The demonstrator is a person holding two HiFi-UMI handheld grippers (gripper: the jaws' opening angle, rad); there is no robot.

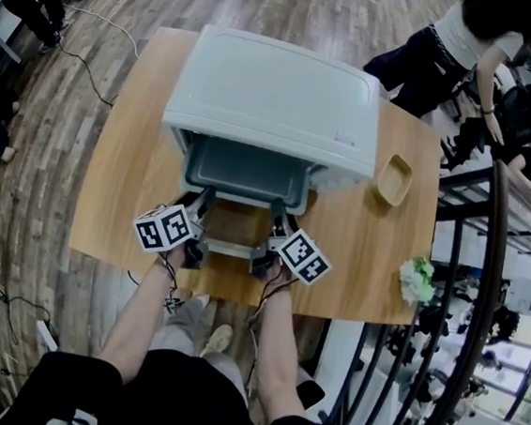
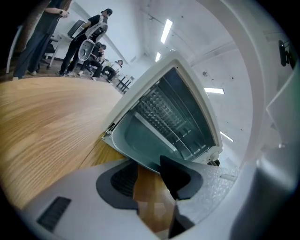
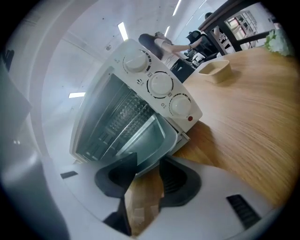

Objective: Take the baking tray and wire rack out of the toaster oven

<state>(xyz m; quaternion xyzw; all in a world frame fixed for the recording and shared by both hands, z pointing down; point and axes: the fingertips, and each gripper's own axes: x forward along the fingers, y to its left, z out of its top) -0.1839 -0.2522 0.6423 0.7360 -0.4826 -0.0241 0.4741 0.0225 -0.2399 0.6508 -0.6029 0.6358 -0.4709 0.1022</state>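
The white toaster oven [image 1: 278, 95] stands on the wooden table [image 1: 127, 183] with its door [image 1: 246, 172] folded open toward me. In the left gripper view the door [image 2: 140, 140] lies just past my jaws. Deeper in the cavity a wire rack [image 2: 161, 110] shows. I cannot tell the baking tray apart from it. The right gripper view shows the door [image 3: 145, 136] and the rack [image 3: 124, 110] as well. My left gripper [image 1: 200, 211] [image 2: 147, 165] and right gripper [image 1: 277, 221] [image 3: 149, 161] reach the door's front edge. Both stand open, with only table wood between the fingers.
Three knobs [image 3: 159, 84] sit on the oven's right panel. A small wooden dish [image 1: 393, 180] [image 3: 214, 70] lies right of the oven. A white-green bunch [image 1: 417, 279] rests at the table's right corner. A black metal shelf frame [image 1: 485, 277] and people [image 1: 471, 49] are beyond.
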